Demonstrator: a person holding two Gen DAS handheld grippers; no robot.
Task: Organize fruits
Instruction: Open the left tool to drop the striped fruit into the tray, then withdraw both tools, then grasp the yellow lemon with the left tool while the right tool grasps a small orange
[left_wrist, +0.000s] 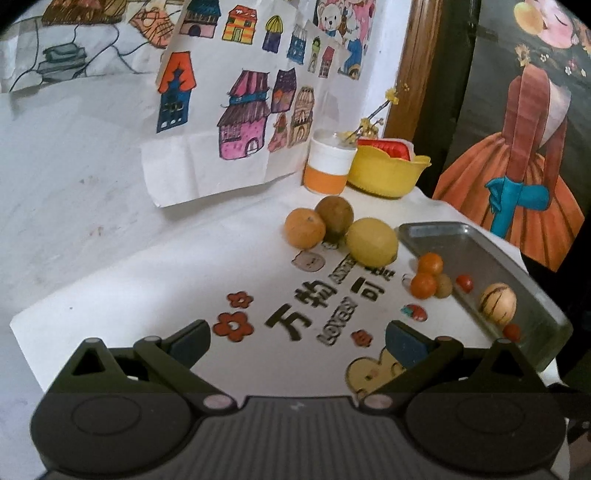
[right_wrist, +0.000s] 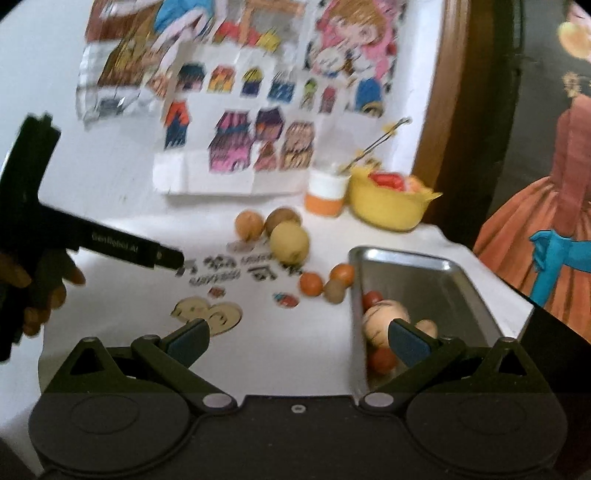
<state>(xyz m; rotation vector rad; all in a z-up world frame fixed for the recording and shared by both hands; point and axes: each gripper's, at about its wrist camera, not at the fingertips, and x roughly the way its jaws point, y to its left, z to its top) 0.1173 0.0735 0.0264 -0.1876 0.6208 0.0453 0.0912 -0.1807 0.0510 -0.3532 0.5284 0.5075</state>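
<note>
— Left wrist view, background first?
— Showing a white table (left_wrist: 110, 240) with printed characters and flower stickers, a drawing of colourful houses (left_wrist: 236, 103) leaning against the wall behind.
— And the fruit?
— Sitting in two groups: orange (left_wrist: 304, 228), brown fruit (left_wrist: 334, 216) and lemon (left_wrist: 372, 242) touching one another; two small oranges (left_wrist: 426, 275) and a small tan fruit bunched just beside the metal tray (left_wrist: 517, 273). Lying inside the tray: a striped pale fruit (left_wrist: 498, 303) and two small red ones.
— Left claw (left_wrist: 297, 341)?
— Hanging wide over the table, gripping nothing.
— Right wrist view?
— Blurring somewhat. Showing the same table (right_wrist: 122, 206), a yellow bowl (right_wrist: 388, 206) and an orange-and-white cup (right_wrist: 327, 195) standing at the back.
— Right claw (right_wrist: 297, 341)?
— Gaping wide, empty, one finger hovering over the tray (right_wrist: 436, 280) near the striped fruit (right_wrist: 384, 317).
— Anything else?
— Catching the left claw (right_wrist: 170, 258) at the left edge, held by a hand (right_wrist: 40, 288).
</note>
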